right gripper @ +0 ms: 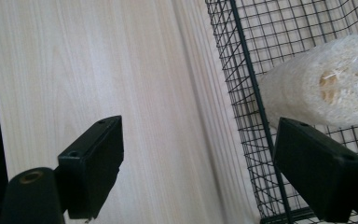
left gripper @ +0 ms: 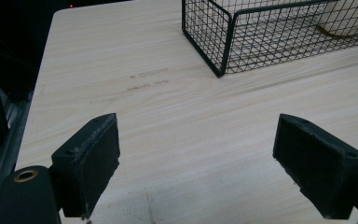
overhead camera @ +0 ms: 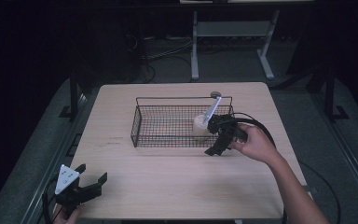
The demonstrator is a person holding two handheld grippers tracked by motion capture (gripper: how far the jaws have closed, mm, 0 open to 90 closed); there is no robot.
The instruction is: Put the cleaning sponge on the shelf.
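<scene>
One pale, fibrous loofah cylinder (right gripper: 326, 88) lies inside the single black wire-mesh basket (overhead camera: 142, 123), at its right end. The right hand-held gripper (overhead camera: 223, 133) hovers there with jaws spread and empty, seemingly just after release; withdrawing looks next. The left hand-held gripper (overhead camera: 91, 179) waits open at the light wooden surface's (overhead camera: 168, 177) near corner.

High view overhead facing forward, gripper views low — all share the wire basket (overhead camera: 182, 122)

Pale wooden table (overhead camera: 168, 186); wire basket (overhead camera: 168, 126) on it.
</scene>
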